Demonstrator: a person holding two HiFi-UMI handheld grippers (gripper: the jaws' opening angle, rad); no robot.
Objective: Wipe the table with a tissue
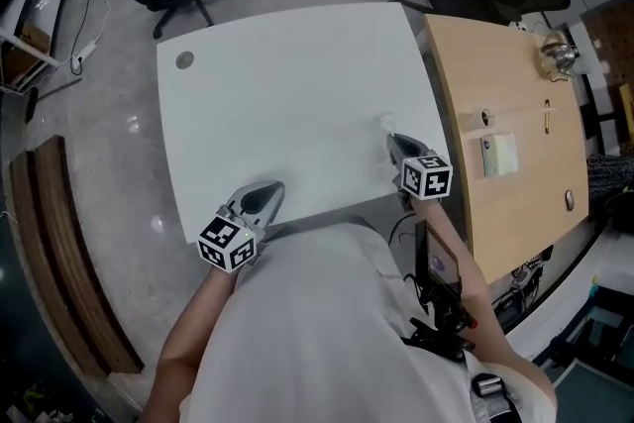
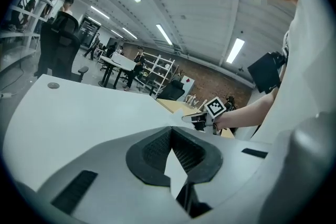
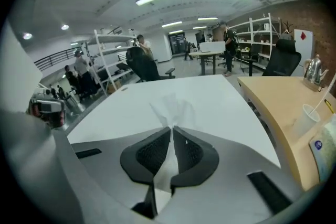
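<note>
Head view: left gripper (image 1: 273,187) hovers at the white tabletop's (image 1: 297,74) front edge, jaws pressed together on nothing. Right gripper (image 1: 392,140), near the front right corner, pinches the tissue (image 3: 169,105). The tissue looks light, limp and easily torn, so it is best gripped at its bunched end.

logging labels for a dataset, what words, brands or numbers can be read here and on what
No text is readable in any view.
Cubes on the left gripper and right gripper: black-and-white marker patterns, no letters.
Pack on the wooden table: label too small.
Its blue round sticker: blurred.
</note>
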